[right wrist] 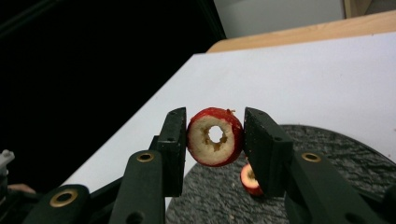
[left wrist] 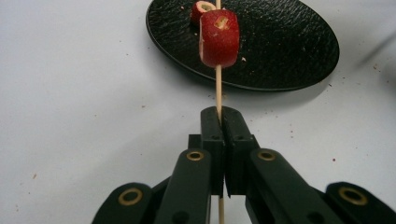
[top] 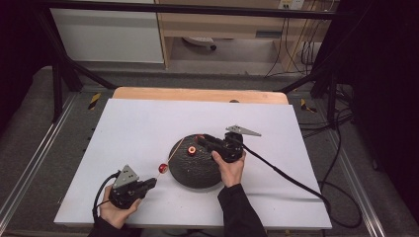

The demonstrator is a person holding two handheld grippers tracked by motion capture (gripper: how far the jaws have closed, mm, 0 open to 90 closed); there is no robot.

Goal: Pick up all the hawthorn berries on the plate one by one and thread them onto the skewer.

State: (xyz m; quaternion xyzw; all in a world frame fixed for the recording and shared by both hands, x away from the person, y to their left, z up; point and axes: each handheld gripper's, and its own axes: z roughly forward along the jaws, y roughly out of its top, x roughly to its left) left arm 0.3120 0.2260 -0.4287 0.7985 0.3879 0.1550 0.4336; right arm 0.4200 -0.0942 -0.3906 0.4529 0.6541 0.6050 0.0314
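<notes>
My left gripper (top: 149, 183) (left wrist: 220, 116) is shut on the lower end of a thin wooden skewer (left wrist: 218, 88) that slants up over the black plate (top: 197, 170). One red fruit piece (top: 162, 168) (left wrist: 219, 38) is threaded on the skewer, near the plate's left edge. My right gripper (top: 200, 139) (right wrist: 215, 135) hovers above the plate, shut on a cored red fruit ring (right wrist: 215, 136) whose hole faces the camera. Another red piece (top: 191, 150) (right wrist: 251, 179) (left wrist: 201, 8) lies on the plate (right wrist: 327, 154) (left wrist: 280, 46) below it.
A white board (top: 138, 123) covers the table, with a wooden edge (top: 197, 94) at the back. The right gripper's cable (top: 286, 175) trails off to the right across the board. Metal frame legs and floor cables surround the table.
</notes>
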